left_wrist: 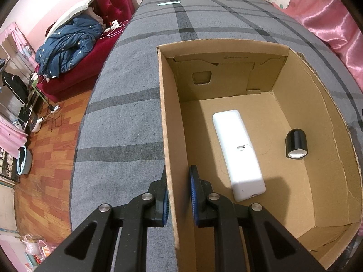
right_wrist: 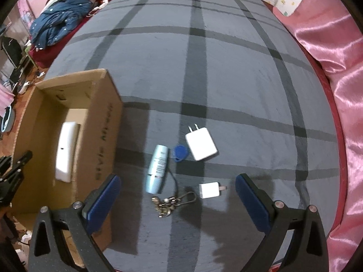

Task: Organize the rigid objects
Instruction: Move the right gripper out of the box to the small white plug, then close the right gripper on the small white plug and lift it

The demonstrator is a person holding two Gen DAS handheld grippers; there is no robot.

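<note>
A grey plaid blanket [right_wrist: 238, 72] covers the bed, with a cardboard box [left_wrist: 322, 136] open at its near left corner. The left gripper [left_wrist: 178, 195] pinches the box's left wall, one blue pad either side of the cardboard, steadying it. Inside lie a long white remote [left_wrist: 238, 154], its long axis running from 11 to 5 o'clock across the floor, and a black cylinder [left_wrist: 296, 144] on its side toward 3 o'clock.

The right gripper [right_wrist: 178, 195] hangs over the loose items outside the box, jaws spread wide with nothing between the pads. A pale blue tube [right_wrist: 157, 168] lies just ahead at 11 o'clock from the jaws, long axis nearly 12 to 6, in line with the fingers, so the wrist would likely need to turn for the pads to close across its width. A large white plug [right_wrist: 200, 144] sits at 12 o'clock, a blue key fob [right_wrist: 180, 153] touching its left edge, a small white plug [right_wrist: 209, 190] at 1 o'clock, and a bunch of keys [right_wrist: 172, 202] nearest of all, dead centre. The right hand is plainly nearer to these.

Motion blur softens the right view; the box's right wall hides the black cylinder there, and the tube's label cannot be read
</note>
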